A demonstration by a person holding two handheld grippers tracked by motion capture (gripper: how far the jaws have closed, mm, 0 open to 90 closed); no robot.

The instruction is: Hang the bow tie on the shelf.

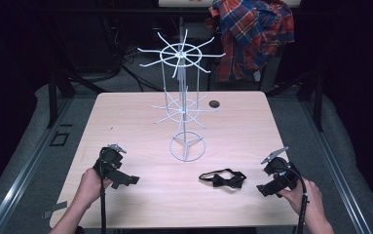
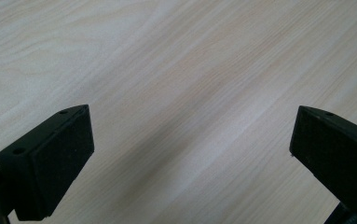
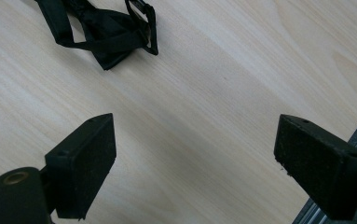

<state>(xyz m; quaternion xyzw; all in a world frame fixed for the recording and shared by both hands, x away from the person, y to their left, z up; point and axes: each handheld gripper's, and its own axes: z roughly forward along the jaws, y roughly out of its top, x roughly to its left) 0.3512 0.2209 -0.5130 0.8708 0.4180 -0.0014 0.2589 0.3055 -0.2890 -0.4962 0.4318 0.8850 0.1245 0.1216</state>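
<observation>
Both grippers rest low on the wooden table (image 1: 125, 122) with nothing held: the right gripper (image 1: 263, 189), jaws spread wide, sits just right of the black bow tie (image 1: 223, 178), apart from it; the left gripper (image 1: 128, 180), jaws likewise wide apart, lies well left of the bow tie (strap loops splayed flat), which lies near the base of the white wire rack (image 1: 188, 146), toward the person

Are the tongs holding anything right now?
No, nothing is held. The left tongs and the right tongs both stand open over bare table. The black bow tie lies untouched on the wood.
</observation>
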